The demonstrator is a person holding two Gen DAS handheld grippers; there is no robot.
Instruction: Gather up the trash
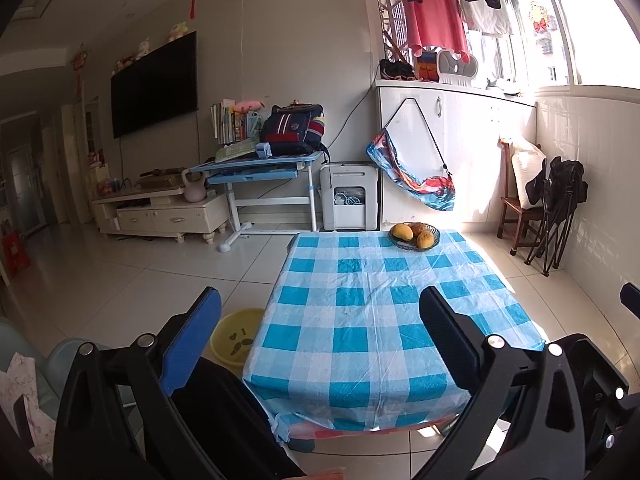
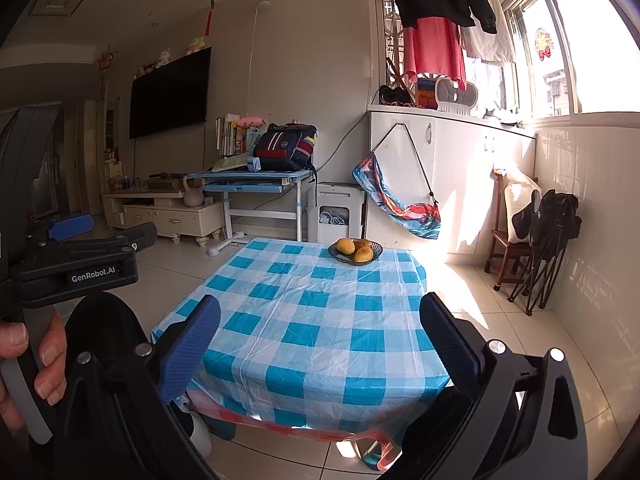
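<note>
Left gripper (image 1: 320, 312), right gripper (image 2: 320, 316): fingers spread, empty. Table (image 1: 360, 320), centre: fruit bowl (image 1: 414, 236). Yellow basin (image 1: 236, 340), lower left, contents unclear.

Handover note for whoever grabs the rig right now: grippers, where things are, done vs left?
Left gripper: jaws open, holding nothing, aimed at the table.
Right gripper: jaws open, holding nothing, facing the same table.
Table: checked cloth, only a bowl of fruit at the far end; no trash visible on top.
Yellow basin sits on the floor at the table's left side; whether it is the bin is unclear.
Done: cannot tell; nothing is in either gripper.
Left: check the floor near the table for leftovers.
</note>
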